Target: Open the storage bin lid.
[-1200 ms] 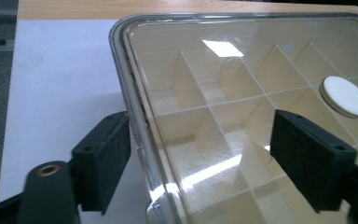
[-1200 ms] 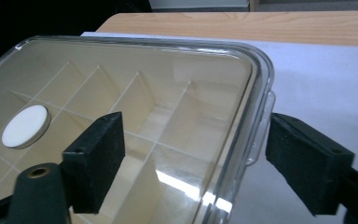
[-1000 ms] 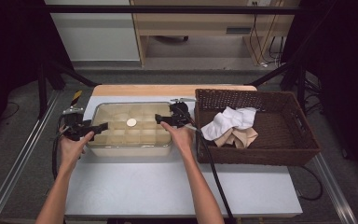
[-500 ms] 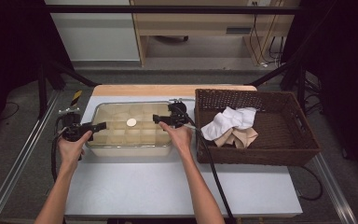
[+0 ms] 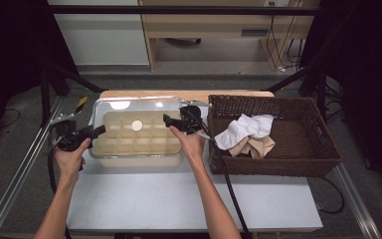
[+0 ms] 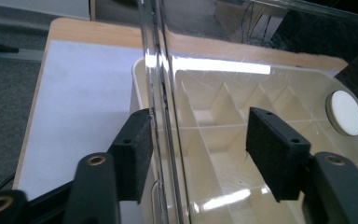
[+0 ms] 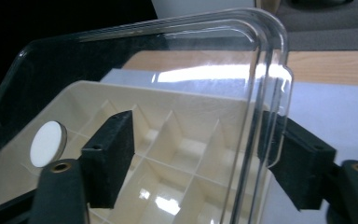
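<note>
A cream tray (image 5: pixel 129 145) divided into many small compartments sits on the white table under a clear plastic lid (image 5: pixel 110 103). A white round disc (image 5: pixel 137 125) lies in one compartment. My left gripper (image 5: pixel 98 131) is at the tray's left side. Its jaws are open and straddle the lid's edge (image 6: pixel 164 70); the left pad (image 6: pixel 133 156) is close to that edge. At the tray's right side my right gripper (image 5: pixel 168 119) is open too, its jaws either side of the lid's rounded corner (image 7: pixel 262 60). The disc (image 7: pixel 48 143) lies beyond its left jaw.
A dark wicker basket (image 5: pixel 278 167) stands right of the tray, touching or nearly touching it, with a white cloth (image 5: pixel 243 128) and a tan cloth (image 5: pixel 257 147) inside. Bare white table (image 5: pixel 179 199) lies in front. A yellow-black object (image 5: pixel 81 103) sits at the far left corner.
The left gripper has shifted slightly and now points in at the tray's left edge. The right gripper and the tray have barely moved.
</note>
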Tool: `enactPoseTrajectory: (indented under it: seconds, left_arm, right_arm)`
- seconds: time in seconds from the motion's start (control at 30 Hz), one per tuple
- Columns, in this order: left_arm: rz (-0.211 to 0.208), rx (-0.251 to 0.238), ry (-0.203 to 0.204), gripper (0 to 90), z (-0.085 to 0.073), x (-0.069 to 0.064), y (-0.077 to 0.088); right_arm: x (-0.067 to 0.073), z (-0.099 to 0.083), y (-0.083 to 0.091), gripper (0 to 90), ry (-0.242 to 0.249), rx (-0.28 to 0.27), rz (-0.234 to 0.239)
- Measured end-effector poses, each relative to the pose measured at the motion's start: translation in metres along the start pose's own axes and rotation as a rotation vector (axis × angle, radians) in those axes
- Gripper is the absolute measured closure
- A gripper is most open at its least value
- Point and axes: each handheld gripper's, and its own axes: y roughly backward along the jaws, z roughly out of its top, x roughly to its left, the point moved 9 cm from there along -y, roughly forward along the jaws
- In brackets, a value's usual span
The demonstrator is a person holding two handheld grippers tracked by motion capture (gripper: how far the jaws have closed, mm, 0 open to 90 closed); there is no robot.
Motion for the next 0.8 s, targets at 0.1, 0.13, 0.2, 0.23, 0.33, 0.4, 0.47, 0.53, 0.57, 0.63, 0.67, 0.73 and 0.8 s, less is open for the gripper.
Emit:
enactPoseTrajectory:
  seconds: [0.1,0.13,0.2,0.23,0.33,0.4,0.47,0.53,0.57,0.63,0.67,0.73,0.8]
  left_arm:
    - [-0.005,-0.029,-0.002,47.4,0.003,-0.001,0.008]
    - [-0.003,-0.037,-0.003,48.7,0.004,-0.002,0.011]
    - [-0.001,-0.062,-0.01,51.1,0.007,-0.004,0.019]
    - [0.0,-0.072,-0.011,52.3,0.009,-0.005,0.021]
    - [-0.003,-0.105,-0.021,56.7,0.013,-0.008,0.031]
    - [-0.005,-0.117,-0.035,58.4,0.014,-0.011,0.036]
    - [-0.003,-0.122,-0.049,58.9,0.014,-0.014,0.04]
    - [-0.001,-0.123,-0.073,59.2,0.014,-0.017,0.043]
    - [0.0,-0.127,-0.083,59.2,0.015,-0.019,0.046]
    - [-0.006,-0.137,-0.091,59.2,0.017,-0.023,0.051]
    - [-0.007,-0.14,-0.093,59.1,0.017,-0.024,0.054]
    - [-0.013,-0.144,-0.106,59.4,0.017,-0.028,0.061]
    - [-0.015,-0.143,-0.113,59.8,0.016,-0.032,0.066]
  right_arm:
    - [0.004,0.007,0.01,36.6,-0.002,-0.029,0.015]
    - [0.006,0.01,0.014,38.0,-0.002,-0.039,0.02]
    - [0.01,0.014,0.021,40.4,0.001,-0.056,0.028]
    - [0.012,0.016,0.025,41.7,-0.002,-0.063,0.035]
    - [0.015,0.02,0.035,45.2,0.0,-0.079,0.053]
    - [0.017,0.022,0.042,48.0,-0.005,-0.085,0.068]
    - [0.018,0.024,0.048,50.6,-0.013,-0.089,0.081]
    - [0.019,0.026,0.055,51.9,-0.011,-0.095,0.091]
    - [0.02,0.026,0.058,52.4,-0.011,-0.095,0.098]
    - [0.022,0.027,0.065,53.4,-0.009,-0.1,0.11]
    - [0.023,0.027,0.068,54.5,-0.013,-0.099,0.117]
    - [0.025,0.027,0.075,56.1,-0.021,-0.095,0.142]
    - [0.027,0.027,0.082,57.0,-0.011,-0.095,0.15]
